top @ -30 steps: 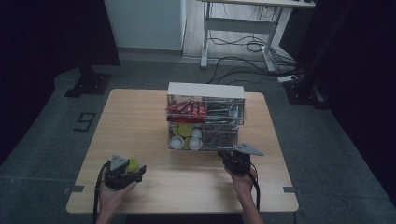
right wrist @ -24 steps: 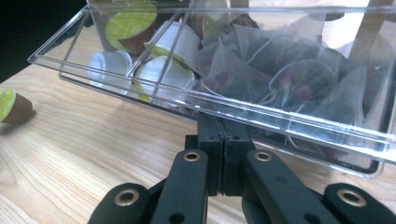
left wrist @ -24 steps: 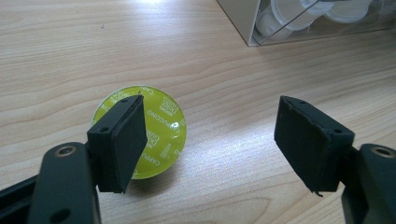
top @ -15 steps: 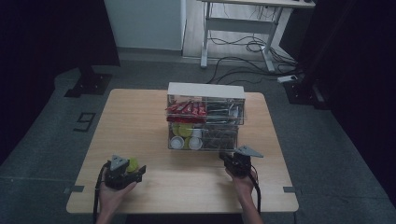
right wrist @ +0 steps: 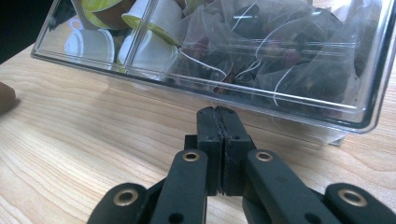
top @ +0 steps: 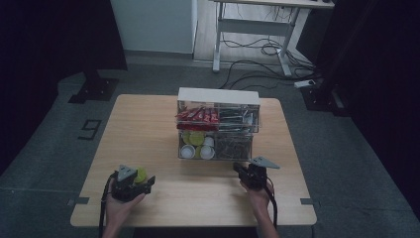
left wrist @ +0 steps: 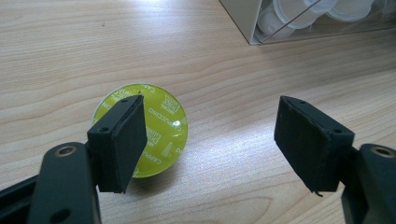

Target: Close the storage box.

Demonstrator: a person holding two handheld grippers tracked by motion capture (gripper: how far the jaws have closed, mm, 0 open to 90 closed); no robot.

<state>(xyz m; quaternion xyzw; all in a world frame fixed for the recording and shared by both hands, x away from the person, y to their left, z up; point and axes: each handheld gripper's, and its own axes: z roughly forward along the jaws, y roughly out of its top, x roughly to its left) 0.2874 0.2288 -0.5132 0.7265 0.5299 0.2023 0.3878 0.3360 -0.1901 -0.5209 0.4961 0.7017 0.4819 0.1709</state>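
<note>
A lime-green coffee capsule labelled cappuccino lies foil-up on the wooden table. My left gripper stands open over the table. The capsule lies beside and partly behind its left jaw, and nothing sits between the pads. From the high view, the left gripper is at the near left with the capsule against it. My right gripper is shut on nothing, its tips just short of a clear drawer organizer. From above, the right gripper sits in front of the organizer's lower right drawer.
The organizer's lower drawers hold white and green capsules on the left and dark tea bags on the right. Its upper drawers hold red sachets and dark packets. Desk legs and cables lie on the floor beyond the table.
The right gripper has drifted slightly toward the table's front edge. The left gripper and the capsule have stayed put.
</note>
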